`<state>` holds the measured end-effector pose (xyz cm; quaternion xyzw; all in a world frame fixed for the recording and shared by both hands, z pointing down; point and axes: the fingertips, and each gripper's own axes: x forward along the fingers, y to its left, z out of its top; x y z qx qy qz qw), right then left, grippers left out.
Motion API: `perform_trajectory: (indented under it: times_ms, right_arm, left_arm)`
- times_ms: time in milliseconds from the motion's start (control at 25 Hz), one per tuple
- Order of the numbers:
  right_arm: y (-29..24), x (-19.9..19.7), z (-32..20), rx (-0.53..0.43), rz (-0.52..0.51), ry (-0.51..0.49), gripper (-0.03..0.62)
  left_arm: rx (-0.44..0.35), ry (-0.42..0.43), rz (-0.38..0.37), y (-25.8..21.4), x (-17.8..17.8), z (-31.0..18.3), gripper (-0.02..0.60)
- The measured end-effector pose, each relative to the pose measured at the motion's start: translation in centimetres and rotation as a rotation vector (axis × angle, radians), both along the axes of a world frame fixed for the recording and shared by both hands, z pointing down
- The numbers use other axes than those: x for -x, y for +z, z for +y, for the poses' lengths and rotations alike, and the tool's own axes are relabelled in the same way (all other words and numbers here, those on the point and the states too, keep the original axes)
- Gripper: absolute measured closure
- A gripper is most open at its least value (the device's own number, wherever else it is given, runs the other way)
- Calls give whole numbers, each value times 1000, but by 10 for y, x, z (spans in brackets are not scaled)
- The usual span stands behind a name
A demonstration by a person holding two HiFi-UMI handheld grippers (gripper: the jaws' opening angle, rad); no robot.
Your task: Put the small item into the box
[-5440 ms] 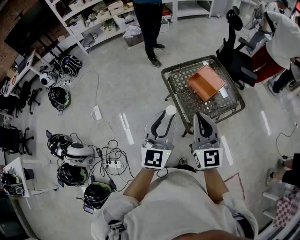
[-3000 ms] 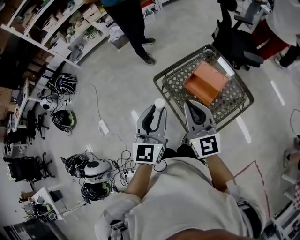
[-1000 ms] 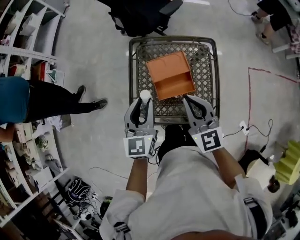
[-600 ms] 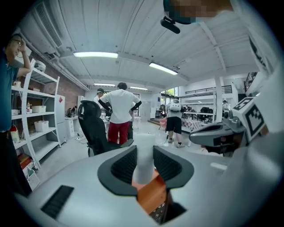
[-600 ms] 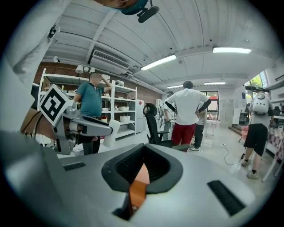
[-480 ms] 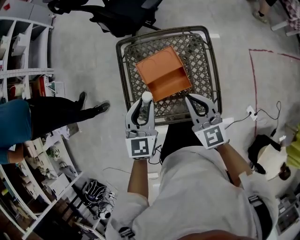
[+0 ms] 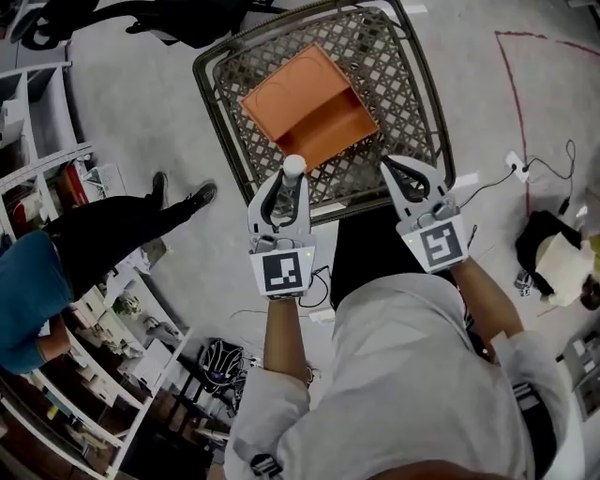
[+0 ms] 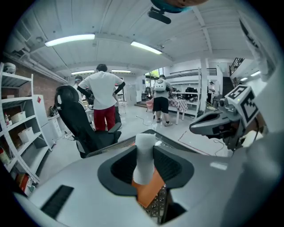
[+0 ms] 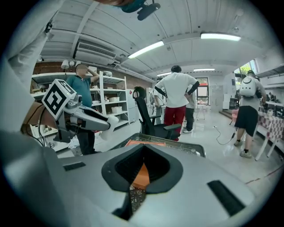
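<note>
An open orange box (image 7: 309, 103) lies in a wire-mesh cart (image 7: 405, 84) just ahead of both grippers. My left gripper (image 7: 287, 180) is shut on a small white cylinder (image 7: 293, 167), which stands upright between its jaws near the box's near edge. In the left gripper view the white cylinder (image 8: 144, 156) sticks up out of the left gripper (image 8: 145, 167), with the orange box (image 8: 149, 194) below it. My right gripper (image 7: 409, 174) hangs over the cart's near rim, shut with nothing in it; through the right gripper (image 9: 142, 172) the orange box (image 9: 142, 176) shows.
A black office chair (image 7: 183, 14) stands beyond the cart. A person in dark trousers (image 7: 112, 225) stands at the left by white shelves (image 7: 37, 122). Cables (image 7: 544, 169) and a red tape line (image 7: 511, 84) lie on the floor at the right.
The view has swung round and closed in on the cart; the orange box now lies directly ahead of both grippers. The left gripper still holds the white cylinder and the right stays shut.
</note>
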<state>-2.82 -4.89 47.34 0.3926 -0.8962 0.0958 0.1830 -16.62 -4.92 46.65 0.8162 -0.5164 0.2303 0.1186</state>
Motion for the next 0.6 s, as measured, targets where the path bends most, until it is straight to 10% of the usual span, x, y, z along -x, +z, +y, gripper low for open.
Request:
perform_trajectory:
  times_ms: [600]
  right_arm:
    - [53, -18, 1, 34, 33, 46, 591]
  left_arm:
    - [185, 278, -209, 91, -34, -5, 460]
